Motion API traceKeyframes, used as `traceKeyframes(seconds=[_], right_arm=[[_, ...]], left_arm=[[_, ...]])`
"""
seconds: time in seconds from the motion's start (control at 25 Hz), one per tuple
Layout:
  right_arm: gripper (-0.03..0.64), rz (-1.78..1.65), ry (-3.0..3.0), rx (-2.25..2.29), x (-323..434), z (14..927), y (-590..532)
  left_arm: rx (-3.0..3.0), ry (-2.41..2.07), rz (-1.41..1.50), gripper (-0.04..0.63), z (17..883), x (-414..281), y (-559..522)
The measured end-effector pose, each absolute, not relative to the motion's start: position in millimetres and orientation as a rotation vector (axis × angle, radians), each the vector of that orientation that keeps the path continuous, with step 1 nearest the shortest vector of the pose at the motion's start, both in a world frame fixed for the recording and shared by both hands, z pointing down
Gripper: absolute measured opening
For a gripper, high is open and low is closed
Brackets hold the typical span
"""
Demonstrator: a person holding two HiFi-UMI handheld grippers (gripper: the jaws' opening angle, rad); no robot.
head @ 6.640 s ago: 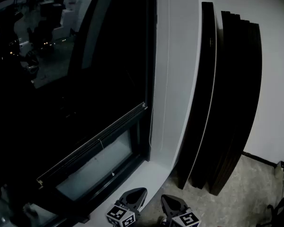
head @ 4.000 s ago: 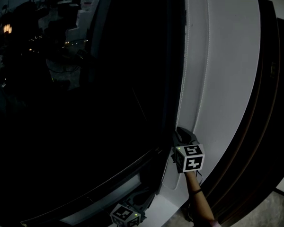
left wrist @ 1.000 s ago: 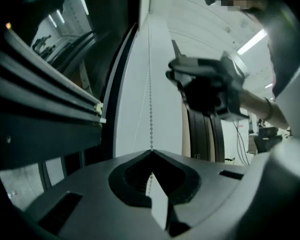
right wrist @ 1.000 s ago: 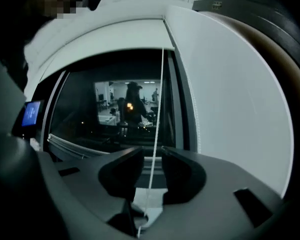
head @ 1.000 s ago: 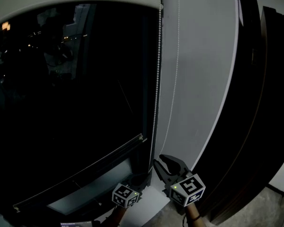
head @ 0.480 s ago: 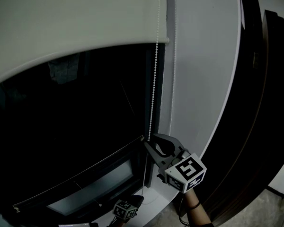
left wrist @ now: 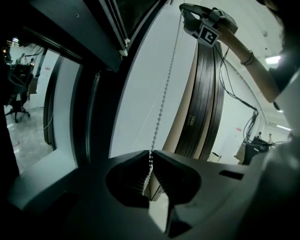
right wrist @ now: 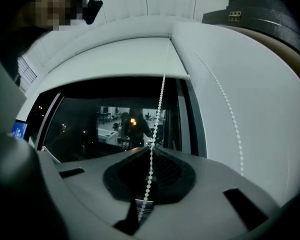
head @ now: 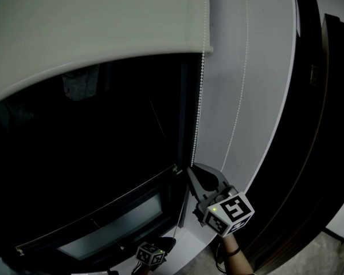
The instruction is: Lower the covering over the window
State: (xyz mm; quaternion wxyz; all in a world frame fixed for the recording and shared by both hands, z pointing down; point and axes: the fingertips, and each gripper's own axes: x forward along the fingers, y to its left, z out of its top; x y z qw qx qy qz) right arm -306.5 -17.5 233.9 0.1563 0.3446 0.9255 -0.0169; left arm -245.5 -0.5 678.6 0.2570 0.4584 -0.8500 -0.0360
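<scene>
Pale roller blind (head: 92,33) lower than a second ago, right gripper (right wrist: 151,146) and left gripper (left wrist: 150,156) clamped on white bead chain (head: 198,96), left gripper dim, bottom centre.

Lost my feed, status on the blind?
Both shut on bead chain: left gripper low, right gripper above. The blind partway down, glass below bare. Nothing seen blocking.

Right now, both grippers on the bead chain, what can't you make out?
- Top of the roller blind: past head view's upper edge.
- Most of the left gripper: cut by head view's bottom edge.
- Lower end of the bead chain: behind the left gripper's body, its view.
- Beyond the window pane: too dark, head view.
</scene>
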Motion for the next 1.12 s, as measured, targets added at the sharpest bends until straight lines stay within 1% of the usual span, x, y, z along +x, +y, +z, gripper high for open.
traceKeyframes(seconds=[0.08,0.12,0.16,0.24,0.36,0.56,0.72,0.8,0.88,0.92,0.96,1.12], right_arm=[[0.017,-0.087,2.628,0.964,-306.0,232.3,-23.1],[0.017,-0.101,2.624,0.953,-306.1,232.3,-26.9],[0.017,-0.111,2.624,0.943,-306.2,232.8,-30.6],[0.017,-0.082,2.655,0.924,-308.5,240.5,-36.7],[0.015,0.034,2.757,0.897,-317.8,280.4,-38.8],[0.015,-0.083,2.895,0.922,-322.8,362.1,-42.6],[0.015,-0.083,3.008,0.936,-323.7,418.5,-40.1],[0.016,-0.080,3.065,0.954,-321.8,446.9,-36.9],[0.016,-0.080,3.128,0.969,-318.4,479.1,-34.8],[0.015,-0.087,3.159,0.974,-316.4,495.3,-34.1],[0.016,-0.101,3.186,0.980,-314.1,509.8,-33.4],[0.017,-0.214,3.221,0.995,-305.3,534.1,-33.0]], left_arm=[[1.255,-2.334,-0.082,0.018,673.0,-246.7,-0.6],[1.259,-2.365,-0.086,0.047,665.4,-249.1,-0.5],[1.264,-2.403,-0.106,0.057,655.2,-252.9,-0.3],[1.276,-2.483,-0.177,0.057,628.5,-263.8,0.6],[1.303,-2.601,-0.247,0.057,577.7,-281.9,3.1],[1.432,-2.787,-0.260,0.057,471.1,-297.2,-0.6],[1.536,-2.909,-0.194,0.057,386.8,-299.7,-6.3],[1.593,-2.927,-0.213,0.057,352.3,-298.0,-14.1],[1.662,-2.918,-0.256,0.057,331.3,-297.0,-25.3],[1.692,-2.912,-0.264,0.072,324.3,-296.6,-31.5],[1.711,-2.909,-0.253,0.087,318.5,-296.0,-37.3],[1.734,-2.908,-0.144,0.091,310.8,-295.5,-51.3]])
